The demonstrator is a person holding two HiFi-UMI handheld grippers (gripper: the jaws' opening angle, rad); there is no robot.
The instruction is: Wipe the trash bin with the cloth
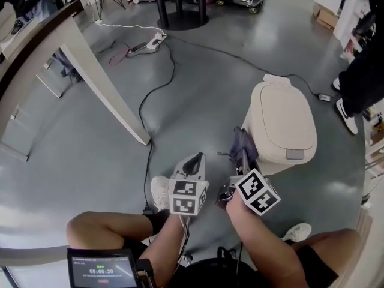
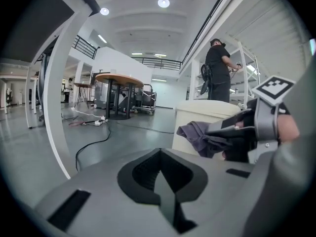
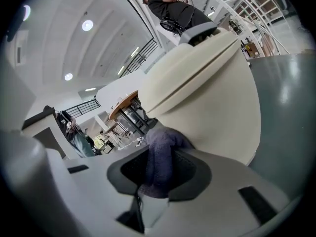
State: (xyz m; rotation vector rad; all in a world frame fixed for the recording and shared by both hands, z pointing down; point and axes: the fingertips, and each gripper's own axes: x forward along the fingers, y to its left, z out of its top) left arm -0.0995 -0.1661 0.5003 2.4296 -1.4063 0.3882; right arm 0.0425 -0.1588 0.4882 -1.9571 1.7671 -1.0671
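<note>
The person is crouched low, knees up, with a small screen (image 1: 102, 269) at the near left that only the head view shows. Just ahead, the left gripper (image 1: 193, 162) hangs over bare grey floor (image 1: 90, 143). Its own view shows the jaws pressed together with nothing between them.

Beside it, the right gripper (image 1: 242, 161) pinches a dark grey-purple cloth (image 1: 242, 143). The right gripper view shows this best: a fold of cloth sits clamped between the jaws and bunches out ahead against the lower wall of the trash bin (image 1: 282, 125). From above, the cloth is only a small dark bundle at the bin's left side, near the floor. The left gripper view catches it side-on, hanging from the right gripper in front of the bin.

The bin is cream, rounded, standing upright on the floor with its lid down. The head view shows the lid's top and a grey tab at its near edge.

Beyond, a black cable (image 1: 147, 101) runs back to a white power strip (image 1: 147, 45), past a slanted white table leg (image 1: 105, 92). The left gripper view alone shows a round wooden table (image 2: 118, 79) further off. Both gripper views show a person in black (image 2: 217, 68) at white shelving behind the bin.
</note>
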